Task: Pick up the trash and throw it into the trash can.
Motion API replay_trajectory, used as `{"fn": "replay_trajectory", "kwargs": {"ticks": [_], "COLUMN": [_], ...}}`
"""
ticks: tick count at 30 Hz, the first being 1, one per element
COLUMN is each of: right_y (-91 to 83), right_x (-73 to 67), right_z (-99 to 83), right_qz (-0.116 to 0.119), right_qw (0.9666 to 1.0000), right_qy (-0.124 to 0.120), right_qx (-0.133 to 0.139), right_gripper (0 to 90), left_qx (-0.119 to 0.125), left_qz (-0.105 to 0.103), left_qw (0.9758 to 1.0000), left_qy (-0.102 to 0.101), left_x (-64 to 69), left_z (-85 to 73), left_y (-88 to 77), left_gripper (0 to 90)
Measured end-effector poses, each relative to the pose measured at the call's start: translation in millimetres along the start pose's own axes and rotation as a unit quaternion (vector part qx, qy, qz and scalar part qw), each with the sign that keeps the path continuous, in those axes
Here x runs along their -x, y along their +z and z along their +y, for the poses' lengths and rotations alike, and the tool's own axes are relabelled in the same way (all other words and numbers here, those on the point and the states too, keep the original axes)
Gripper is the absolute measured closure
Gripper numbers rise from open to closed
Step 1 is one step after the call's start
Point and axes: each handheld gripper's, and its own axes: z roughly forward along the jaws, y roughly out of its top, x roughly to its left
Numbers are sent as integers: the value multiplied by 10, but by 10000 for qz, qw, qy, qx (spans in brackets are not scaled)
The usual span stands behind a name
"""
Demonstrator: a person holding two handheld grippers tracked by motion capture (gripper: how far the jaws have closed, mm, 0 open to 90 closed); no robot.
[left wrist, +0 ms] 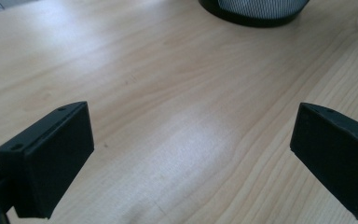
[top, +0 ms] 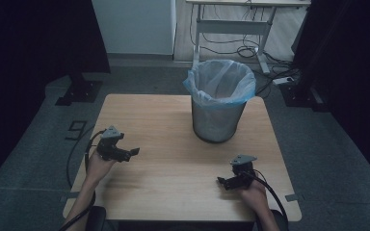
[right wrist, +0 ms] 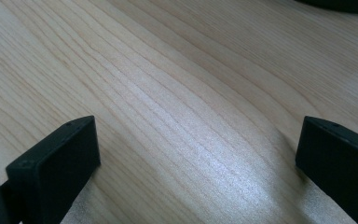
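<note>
- Both grippers, left gripper [top: 134,152] and right gripper [top: 220,181], sit at lower frame, jaws wide apart, holding nothing.
- Wastebasket [top: 218,100] with blue liner stands upper centre; a careless reach might tip it.

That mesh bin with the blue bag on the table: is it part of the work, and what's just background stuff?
Part of the work:
- grey mesh waste bin lined with a pale blue plastic bag
- left gripper, jaws open
- right gripper, jaws open
- light wooden table

Just lying about:
- white desk frame behind
- black cables on the floor
</note>
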Motion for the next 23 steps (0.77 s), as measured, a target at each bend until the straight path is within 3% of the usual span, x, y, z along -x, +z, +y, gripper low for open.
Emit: {"fn": "replay_trajectory", "kwargs": {"ticks": [10, 15, 23], "right_y": [-1, -1, -1], "right_x": [-1, -1, -1], "right_z": [0, 0, -1], "right_qz": [0, 1, 1], "right_qw": [10000, 10000, 10000], "right_qy": [8, 8, 7], "right_qx": [-5, -5, -5], "right_gripper": [0, 0, 0], "left_qx": [-388, -725, -985], "left_qz": [76, 45, 95], "left_qw": [9991, 9970, 9945], "left_qy": [149, 260, 347], "left_x": [89, 137, 163], "left_z": [-254, -369, -426], "left_y": [201, 324, 405], "left_gripper": [0, 0, 0]}}
